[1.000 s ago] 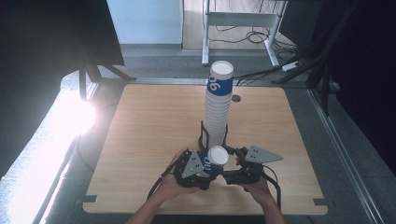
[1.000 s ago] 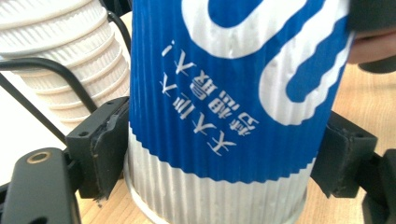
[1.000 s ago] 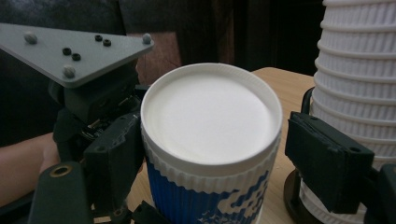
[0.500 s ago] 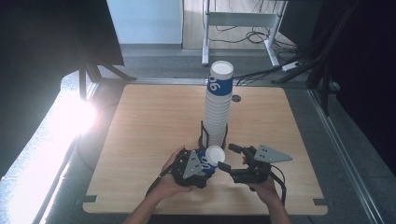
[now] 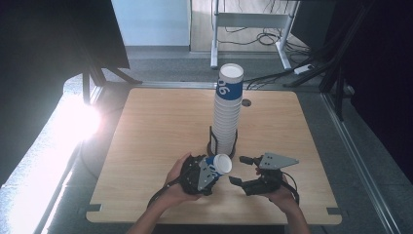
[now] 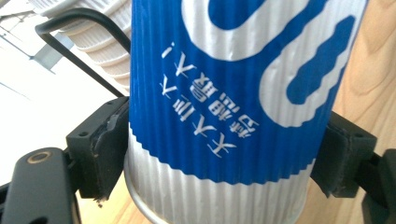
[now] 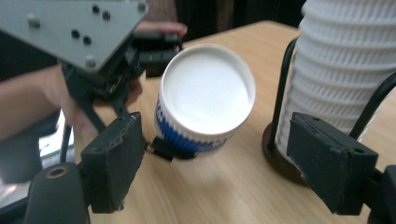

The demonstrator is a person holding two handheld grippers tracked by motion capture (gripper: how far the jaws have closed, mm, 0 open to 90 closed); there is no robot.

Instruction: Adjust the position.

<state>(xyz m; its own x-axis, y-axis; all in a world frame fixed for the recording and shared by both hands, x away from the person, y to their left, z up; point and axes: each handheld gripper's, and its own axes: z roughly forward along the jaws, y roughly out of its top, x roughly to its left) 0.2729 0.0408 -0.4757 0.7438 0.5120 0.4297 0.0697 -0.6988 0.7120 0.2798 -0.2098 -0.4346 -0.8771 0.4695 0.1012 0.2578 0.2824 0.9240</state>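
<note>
A blue and white ribbed paper cup [image 5: 219, 165] lies on its side in my left gripper [image 5: 207, 176], low over the table's front. In the left gripper view both pads press the cup's [image 6: 224, 116] sides, so that gripper [image 6: 219, 158] is shut on it. My right gripper [image 5: 237, 170] is just right of the cup, and its jaws have just been opening with nothing between them. In the right gripper view the cup's white round end [image 7: 205, 93] faces the open gripper [image 7: 224, 163] from a little beyond its jaws. The left gripper's grey plate [image 7: 74, 28] shows behind it.
A tall stack of white ribbed cups [image 5: 228, 112], the top one banded blue, stands in a black wire holder [image 5: 221, 146] just behind both grippers. It rises close by on the right of the right gripper view [image 7: 345, 70]. Bare wooden table [image 5: 156, 126] spreads to the left and right.
My right gripper has drawn back to the right, off the cup, and its jaws stand wider. The left gripper has kept the cup in the same place.
</note>
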